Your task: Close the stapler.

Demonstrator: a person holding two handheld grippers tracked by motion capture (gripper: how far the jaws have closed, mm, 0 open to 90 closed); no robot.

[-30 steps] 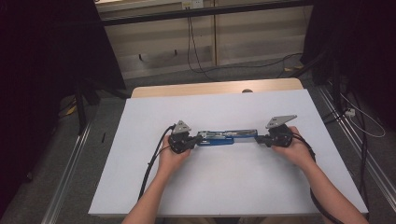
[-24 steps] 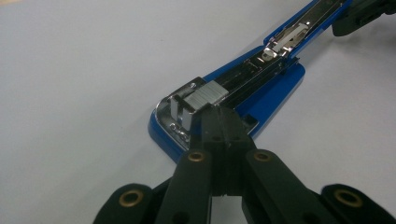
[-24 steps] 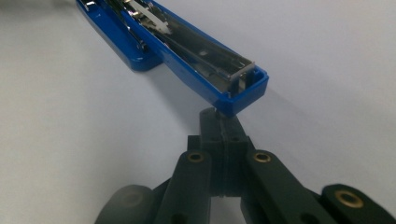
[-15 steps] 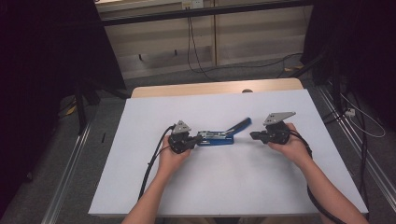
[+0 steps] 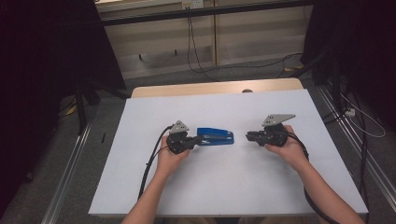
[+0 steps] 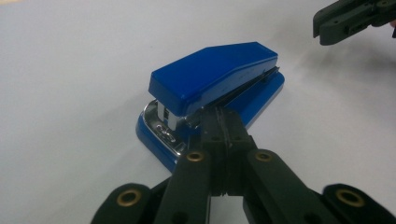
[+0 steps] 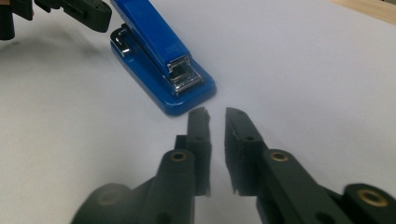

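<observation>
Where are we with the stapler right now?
Done: the blue stapler lies closed and flat on the white table. In hand: the left claw is shut at its rear end; the right claw, just opened a little, sits apart with nothing between its jaws. What remains is unclear.

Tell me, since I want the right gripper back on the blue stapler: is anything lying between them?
Nothing visible does. The right gripper points at the near end of the blue stapler across bare white table; the left gripper sits at the stapler's far end.
</observation>
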